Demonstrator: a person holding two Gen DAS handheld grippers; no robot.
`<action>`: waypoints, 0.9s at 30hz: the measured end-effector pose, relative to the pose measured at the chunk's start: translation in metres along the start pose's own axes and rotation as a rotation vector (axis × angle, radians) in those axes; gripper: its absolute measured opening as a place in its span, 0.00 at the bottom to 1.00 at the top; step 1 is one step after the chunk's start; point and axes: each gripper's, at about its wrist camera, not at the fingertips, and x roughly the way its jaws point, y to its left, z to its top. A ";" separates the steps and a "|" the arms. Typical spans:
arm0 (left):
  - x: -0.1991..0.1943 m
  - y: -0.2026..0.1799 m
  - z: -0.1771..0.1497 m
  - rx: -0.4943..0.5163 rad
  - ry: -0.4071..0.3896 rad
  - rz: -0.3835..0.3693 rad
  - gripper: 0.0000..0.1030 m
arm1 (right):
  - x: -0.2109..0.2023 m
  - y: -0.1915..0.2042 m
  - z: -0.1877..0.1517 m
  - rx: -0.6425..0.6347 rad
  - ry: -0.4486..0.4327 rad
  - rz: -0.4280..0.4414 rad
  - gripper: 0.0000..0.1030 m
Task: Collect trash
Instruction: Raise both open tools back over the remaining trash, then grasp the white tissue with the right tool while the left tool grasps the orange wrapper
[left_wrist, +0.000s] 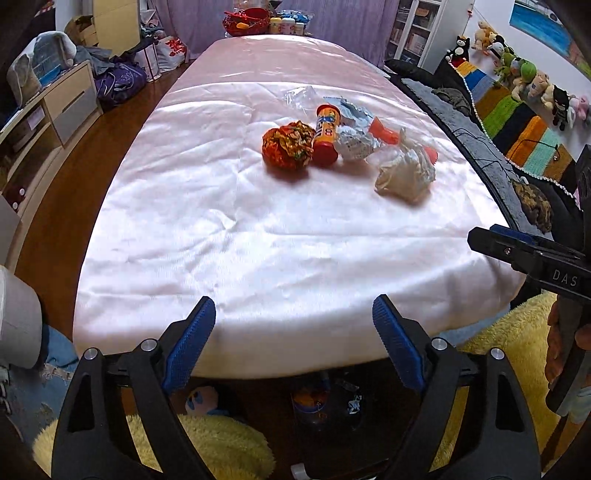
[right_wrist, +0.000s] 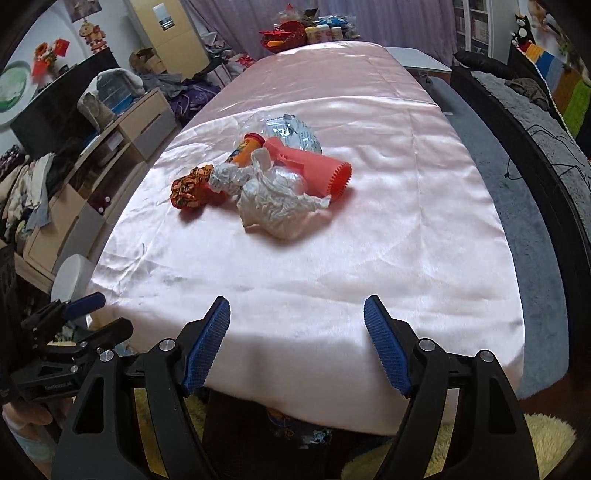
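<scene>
Both the left gripper (left_wrist: 294, 341) and right gripper (right_wrist: 297, 341) hung released and empty. Crumpled wrappers, including a white plastic wad (right_wrist: 275, 206), lay clustered on the pink satin table cover (left_wrist: 221, 240), apparently awaiting collection.

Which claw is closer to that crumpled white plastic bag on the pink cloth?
Right, slightly. The crumpled white plastic bag lies ahead of the open right claw; the open left claw sits farther left. Neither touches it.

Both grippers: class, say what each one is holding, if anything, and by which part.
Nothing is held. The left gripper and right gripper stand open and empty above the table's near edge, short of the trash pile.
</scene>
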 end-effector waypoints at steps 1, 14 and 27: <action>0.002 0.002 0.006 0.001 -0.004 0.001 0.76 | 0.003 0.002 0.004 -0.006 -0.004 0.002 0.73; 0.038 0.017 0.078 0.000 -0.038 0.016 0.62 | 0.047 0.016 0.050 -0.044 0.002 0.008 0.53; 0.088 0.020 0.115 0.011 0.016 -0.010 0.52 | 0.073 0.013 0.064 -0.040 0.034 0.001 0.50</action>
